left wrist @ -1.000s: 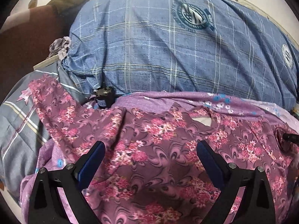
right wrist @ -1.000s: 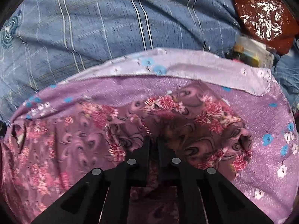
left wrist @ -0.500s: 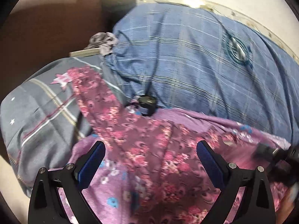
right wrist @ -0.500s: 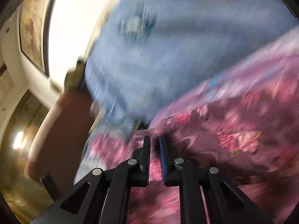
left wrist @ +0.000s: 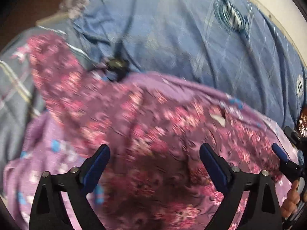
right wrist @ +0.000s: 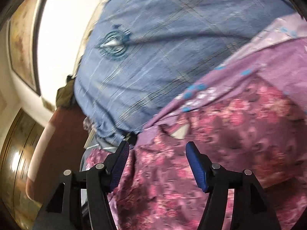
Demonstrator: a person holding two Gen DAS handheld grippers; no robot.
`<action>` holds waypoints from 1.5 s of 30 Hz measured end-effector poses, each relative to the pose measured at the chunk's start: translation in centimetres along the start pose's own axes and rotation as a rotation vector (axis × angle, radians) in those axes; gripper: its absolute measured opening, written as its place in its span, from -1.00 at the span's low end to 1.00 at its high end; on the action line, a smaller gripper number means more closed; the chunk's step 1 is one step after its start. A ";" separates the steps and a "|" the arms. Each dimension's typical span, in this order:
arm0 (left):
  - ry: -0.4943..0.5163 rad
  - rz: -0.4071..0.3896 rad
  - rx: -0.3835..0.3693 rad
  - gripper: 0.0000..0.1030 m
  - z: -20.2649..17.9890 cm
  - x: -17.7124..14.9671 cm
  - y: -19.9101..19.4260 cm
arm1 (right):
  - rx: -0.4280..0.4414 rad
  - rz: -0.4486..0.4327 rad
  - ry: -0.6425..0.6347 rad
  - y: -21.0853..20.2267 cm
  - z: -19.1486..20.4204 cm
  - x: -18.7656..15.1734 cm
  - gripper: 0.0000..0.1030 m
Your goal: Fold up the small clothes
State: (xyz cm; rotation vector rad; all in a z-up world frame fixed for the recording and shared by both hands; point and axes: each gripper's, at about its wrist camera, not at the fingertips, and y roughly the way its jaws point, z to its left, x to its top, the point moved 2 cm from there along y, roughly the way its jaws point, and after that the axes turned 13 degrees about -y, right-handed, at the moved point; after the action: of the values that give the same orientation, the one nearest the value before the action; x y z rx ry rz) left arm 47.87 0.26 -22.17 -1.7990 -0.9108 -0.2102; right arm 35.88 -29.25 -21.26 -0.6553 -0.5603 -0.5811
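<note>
A maroon garment with pink flowers (left wrist: 153,130) lies spread on a lilac flowered sheet (left wrist: 48,149), one sleeve reaching up to the left. It also shows in the right wrist view (right wrist: 239,134). My left gripper (left wrist: 154,159) is open and empty just above the garment's middle. My right gripper (right wrist: 157,157) is open and empty over the garment's left part; it also shows at the right edge of the left wrist view (left wrist: 284,153). Both views are blurred by motion.
A big blue checked duvet (left wrist: 191,38) is heaped behind the garment. A grey checked cloth (left wrist: 13,95) lies at the left. A small dark object (left wrist: 117,65) sits between duvet and garment. A brown headboard (right wrist: 63,143) and a wall (right wrist: 61,28) stand at the left.
My right gripper has let go of the garment and opened, after swinging to the left. My left gripper stayed open and shifted over the garment.
</note>
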 end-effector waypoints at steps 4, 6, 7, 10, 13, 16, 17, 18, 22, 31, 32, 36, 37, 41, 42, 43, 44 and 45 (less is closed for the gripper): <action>0.020 0.107 -0.036 0.78 -1.8 -0.1 3.7 | -0.079 0.058 0.014 0.1 -2.1 -0.5 0.18; 0.037 0.129 -0.030 0.76 -2.5 0.0 5.5 | -0.103 0.062 0.006 -0.2 -2.7 -0.6 0.17; 0.048 0.139 -0.037 0.59 -2.9 -0.1 6.2 | -0.117 0.059 0.000 -0.6 -3.0 -0.5 0.18; 0.085 0.164 -0.067 -0.15 -3.8 0.1 8.3 | -0.189 0.035 -0.037 -1.9 -4.0 -0.2 0.17; 0.100 0.136 -0.084 -0.65 -4.1 0.2 8.2 | -0.262 0.008 -0.046 -3.3 -5.3 0.3 0.08; 0.105 0.105 -0.157 -0.84 -4.7 0.2 6.4 | -0.348 -0.030 -0.058 -4.5 -6.5 0.8 -0.04; 0.119 0.079 -0.164 -0.88 -4.7 0.1 5.5 | -0.365 -0.034 -0.059 -4.9 -7.1 0.9 -0.12; 0.139 0.042 -0.178 -0.89 -5.0 0.2 4.5 | -0.367 -0.032 -0.055 -4.9 -7.4 1.0 -0.20; 0.150 -0.056 -0.236 -0.94 -4.6 0.9 1.8 | -0.384 -0.044 -0.052 -5.3 -7.7 1.3 -0.21; 0.013 -0.196 -0.162 -1.00 0.6 3.7 -1.0 | -0.383 -0.058 -0.028 -4.9 -7.5 1.3 -0.16; 0.008 -0.189 -0.151 -1.00 0.9 3.8 -0.9 | -0.381 -0.061 -0.026 -4.9 -7.4 1.3 -0.16; -0.076 0.047 -0.223 -0.51 1.4 3.1 2.1 | -0.375 -0.054 -0.023 -4.6 -7.3 1.2 -0.16; -0.124 0.128 -0.231 0.04 1.6 2.6 3.2 | -0.368 -0.053 -0.016 -4.5 -7.2 1.2 -0.15; -0.200 0.225 -0.262 0.25 1.3 1.2 4.9 | -0.359 -0.035 -0.012 -4.0 -7.0 1.0 -0.15; -0.195 0.229 -0.261 0.25 1.0 1.0 5.1 | -0.360 -0.032 -0.015 -3.9 -6.9 0.9 -0.15; -0.186 0.235 -0.266 0.25 0.6 0.9 5.3 | -0.361 -0.028 -0.019 -3.8 -6.9 0.9 -0.15; -0.176 0.244 -0.266 0.25 0.3 1.2 5.8 | -0.362 -0.025 -0.022 -3.7 -6.8 0.8 -0.15; -0.165 0.251 -0.264 0.23 -0.3 1.1 6.2 | -0.362 -0.024 -0.023 -3.6 -6.8 0.8 -0.15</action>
State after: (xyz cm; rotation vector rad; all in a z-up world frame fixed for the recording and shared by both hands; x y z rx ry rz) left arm 52.80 -0.39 -25.98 -2.1819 -0.7883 -0.0214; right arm 36.06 -36.55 -23.83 -0.9987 -0.4883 -0.7057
